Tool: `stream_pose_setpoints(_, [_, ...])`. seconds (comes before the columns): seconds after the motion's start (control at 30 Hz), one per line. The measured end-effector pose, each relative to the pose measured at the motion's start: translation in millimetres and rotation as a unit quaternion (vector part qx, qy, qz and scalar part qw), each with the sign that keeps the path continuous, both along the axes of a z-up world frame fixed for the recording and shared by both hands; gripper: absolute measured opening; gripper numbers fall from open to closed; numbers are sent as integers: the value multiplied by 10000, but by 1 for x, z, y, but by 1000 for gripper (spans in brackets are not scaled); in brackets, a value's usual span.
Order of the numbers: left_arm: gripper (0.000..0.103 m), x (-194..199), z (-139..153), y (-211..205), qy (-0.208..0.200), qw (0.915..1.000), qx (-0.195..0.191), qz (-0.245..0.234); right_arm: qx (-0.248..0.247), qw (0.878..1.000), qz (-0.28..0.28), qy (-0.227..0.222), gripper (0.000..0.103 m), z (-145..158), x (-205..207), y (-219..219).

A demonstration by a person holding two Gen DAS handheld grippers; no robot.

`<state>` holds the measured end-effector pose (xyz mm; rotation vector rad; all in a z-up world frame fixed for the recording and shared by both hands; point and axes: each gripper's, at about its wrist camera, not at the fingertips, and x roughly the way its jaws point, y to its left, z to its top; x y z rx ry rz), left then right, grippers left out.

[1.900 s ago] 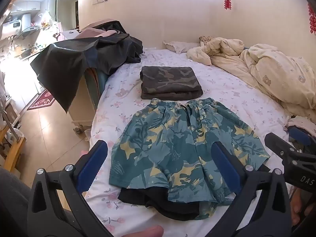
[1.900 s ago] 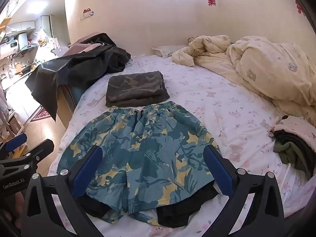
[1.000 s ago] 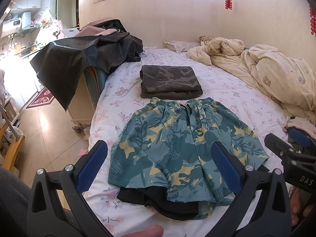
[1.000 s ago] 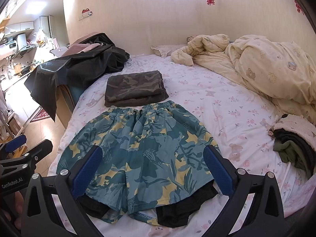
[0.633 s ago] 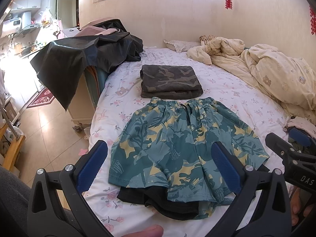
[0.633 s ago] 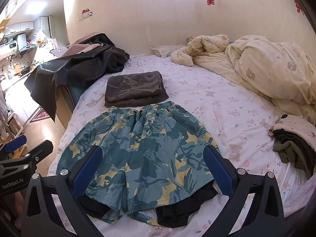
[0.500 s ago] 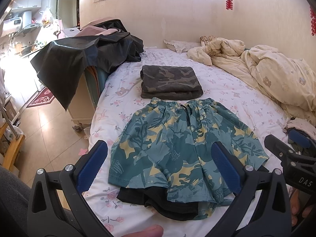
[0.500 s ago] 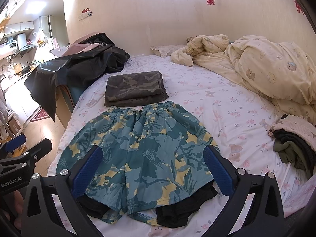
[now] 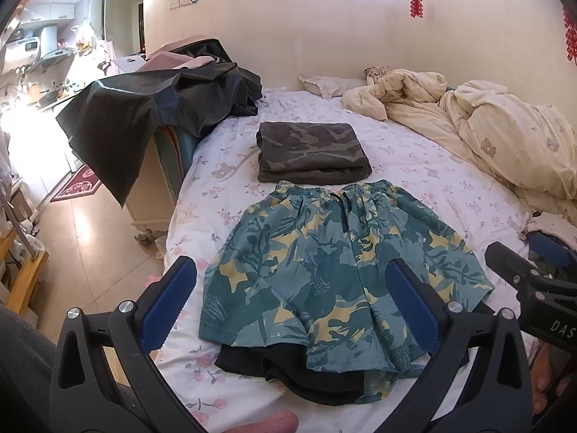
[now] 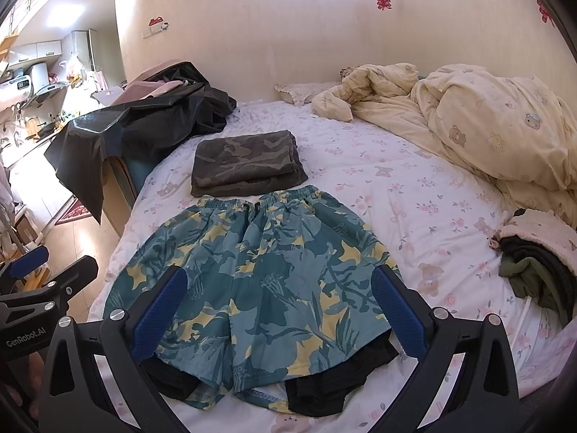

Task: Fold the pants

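Note:
Teal and yellow patterned shorts (image 9: 335,267) lie spread flat on the bed, waistband away from me, with black lining showing at the leg hems; they also show in the right wrist view (image 10: 259,274). My left gripper (image 9: 292,306) is open and empty, held above the near hems. My right gripper (image 10: 277,310) is open and empty, also above the near hems. Each gripper shows at the edge of the other's view.
A folded camouflage garment (image 9: 310,151) lies just beyond the waistband. A cream duvet (image 10: 487,122) is heaped at the right. A clothes pile (image 10: 533,256) sits at the bed's right edge. Black sheeting (image 9: 151,104) covers furniture left of the bed (image 10: 414,195).

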<state>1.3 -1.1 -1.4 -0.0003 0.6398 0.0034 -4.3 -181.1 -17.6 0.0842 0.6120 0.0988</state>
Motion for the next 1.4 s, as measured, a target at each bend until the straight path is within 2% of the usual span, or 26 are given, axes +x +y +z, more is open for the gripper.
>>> stream_pose_setpoints(1.27, [103, -1, 0, 4, -16, 10000, 1, 32, 11, 10000, -16, -32, 103, 3, -2, -2])
stream_pose_setpoints(1.4, [103, -1, -5, 8, 46, 10000, -37, 47, 32, 10000, 0, 75, 103, 0, 0, -1])
